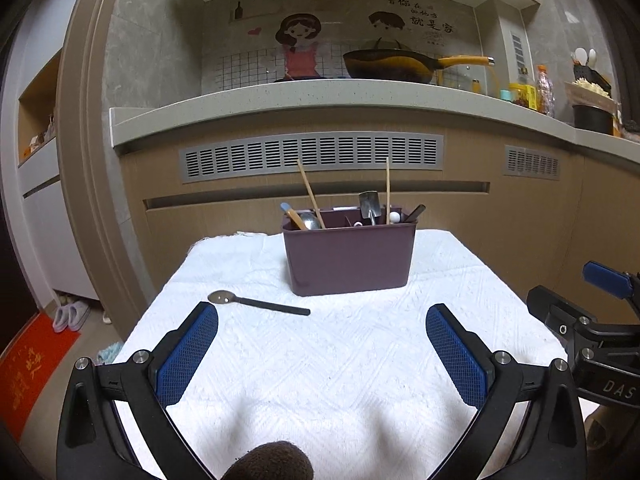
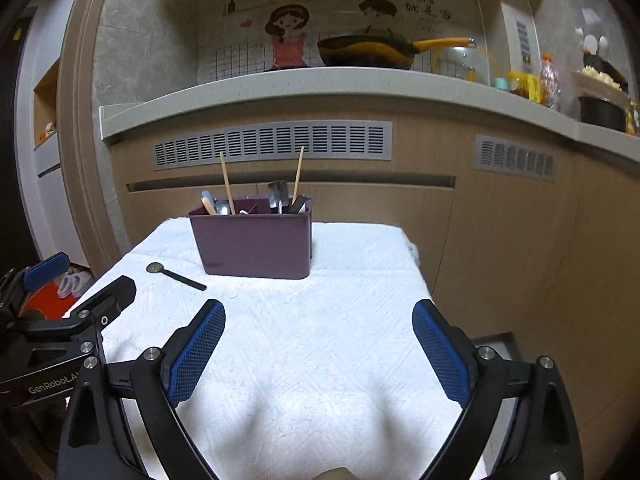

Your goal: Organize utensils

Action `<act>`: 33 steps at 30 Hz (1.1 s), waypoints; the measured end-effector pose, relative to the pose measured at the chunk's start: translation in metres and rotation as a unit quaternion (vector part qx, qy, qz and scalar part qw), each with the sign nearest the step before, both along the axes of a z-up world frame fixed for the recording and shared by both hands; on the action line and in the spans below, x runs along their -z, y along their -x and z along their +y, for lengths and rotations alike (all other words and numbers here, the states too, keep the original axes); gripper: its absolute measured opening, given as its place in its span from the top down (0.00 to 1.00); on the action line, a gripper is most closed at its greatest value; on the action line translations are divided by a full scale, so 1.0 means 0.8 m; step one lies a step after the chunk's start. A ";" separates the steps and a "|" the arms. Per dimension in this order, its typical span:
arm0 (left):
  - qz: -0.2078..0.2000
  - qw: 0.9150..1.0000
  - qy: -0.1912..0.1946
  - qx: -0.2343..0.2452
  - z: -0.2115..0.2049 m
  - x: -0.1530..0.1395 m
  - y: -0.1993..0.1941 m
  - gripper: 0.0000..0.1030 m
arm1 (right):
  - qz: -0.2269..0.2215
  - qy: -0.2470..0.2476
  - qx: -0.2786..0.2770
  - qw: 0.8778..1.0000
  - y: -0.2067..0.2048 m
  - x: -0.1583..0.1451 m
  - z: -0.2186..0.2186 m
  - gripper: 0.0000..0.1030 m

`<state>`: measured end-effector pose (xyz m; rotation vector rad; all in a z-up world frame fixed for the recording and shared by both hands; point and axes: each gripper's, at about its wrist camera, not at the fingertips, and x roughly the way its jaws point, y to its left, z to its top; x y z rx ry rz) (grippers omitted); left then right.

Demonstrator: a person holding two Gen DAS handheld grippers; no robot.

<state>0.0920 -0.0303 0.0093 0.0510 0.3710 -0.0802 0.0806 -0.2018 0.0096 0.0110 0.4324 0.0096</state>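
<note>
On white cloth (image 1: 320, 360), caddy (image 1: 348, 256), spoon (image 1: 256, 302), possibly kitchen.

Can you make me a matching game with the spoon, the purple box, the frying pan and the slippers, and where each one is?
Things:
1. spoon
2. purple box
3. frying pan
4. slippers

Places:
A. on the kitchen counter
B. on the floor
C. lying flat on the white cloth
D. standing on the cloth, with utensils inside

Pairs: 1-C, 2-D, 3-A, 4-B
</note>
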 end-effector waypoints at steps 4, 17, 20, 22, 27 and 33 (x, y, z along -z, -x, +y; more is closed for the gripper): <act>0.003 1.000 0.004 -0.001 0.001 0.000 0.001 0.00 | 0.005 0.001 0.001 1.000 0.000 0.002 -0.001 0.09; 0.010 1.000 0.005 0.004 0.001 0.001 0.002 0.00 | 0.014 0.000 0.000 1.000 -0.004 0.005 -0.004 0.09; 0.011 1.000 0.005 0.005 0.001 0.001 0.002 0.00 | 0.014 0.001 -0.001 1.000 -0.005 0.006 -0.004 0.09; 0.011 1.000 0.005 0.005 0.001 0.001 0.003 0.00 | 0.016 0.002 -0.001 1.000 -0.005 0.007 -0.003 0.09; 0.011 1.000 0.006 0.005 0.001 0.002 0.002 0.00 | 0.017 0.003 -0.002 1.000 -0.006 0.008 -0.003 0.09; 0.013 1.000 0.007 0.004 0.001 0.003 0.003 0.00 | 0.017 0.002 -0.002 1.000 -0.006 0.008 -0.003 0.09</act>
